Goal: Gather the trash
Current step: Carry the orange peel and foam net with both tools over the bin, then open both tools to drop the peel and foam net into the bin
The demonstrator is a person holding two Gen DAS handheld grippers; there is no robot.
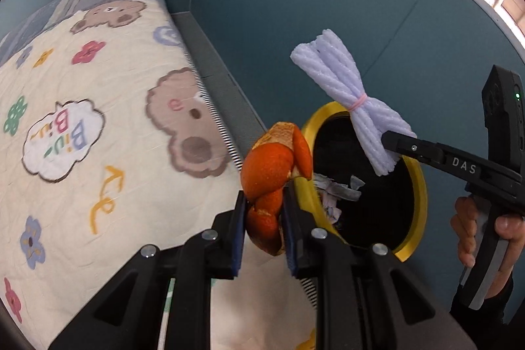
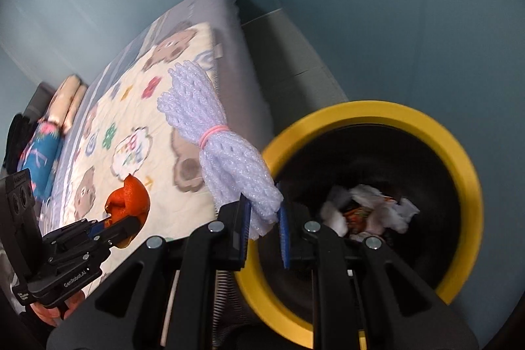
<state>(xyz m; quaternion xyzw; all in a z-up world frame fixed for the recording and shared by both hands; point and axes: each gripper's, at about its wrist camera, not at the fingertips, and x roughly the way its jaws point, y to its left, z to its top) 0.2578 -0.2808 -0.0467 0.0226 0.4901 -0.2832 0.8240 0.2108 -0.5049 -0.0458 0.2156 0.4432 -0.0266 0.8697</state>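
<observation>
Left wrist view: the left gripper (image 1: 264, 218) has its jaws clamped on a curl of orange peel (image 1: 275, 173), whose lower end is hidden between the blue pads. At about three o'clock from the peel stands the yellow-rimmed bin (image 1: 416, 182); its near rim is partly covered by the peel and the gripper's body, and its dark inside shows only a few crumpled paper scraps (image 1: 338, 189). The right gripper (image 1: 393, 141) reaches in from the right edge, jaws closed on one end of a white foam net (image 1: 341, 91) tied with a pink band, held over the bin's mouth. The hand (image 1: 482, 232) on its handle is cut off by the frame. The bed (image 1: 98, 120) with a cartoon bear quilt fills the left.

Right wrist view: the right gripper (image 2: 264, 215) pinches the foam net (image 2: 216, 133), whose gripped tip is hidden behind the pads. The bin (image 2: 456, 159) is blurred at four o'clock, its bottom edge hidden by the gripper. At eight o'clock the left gripper (image 2: 118, 227) holds the peel (image 2: 129, 197) over the bed (image 2: 157, 107); the objects at the bed's far end are too blurred to name.
</observation>
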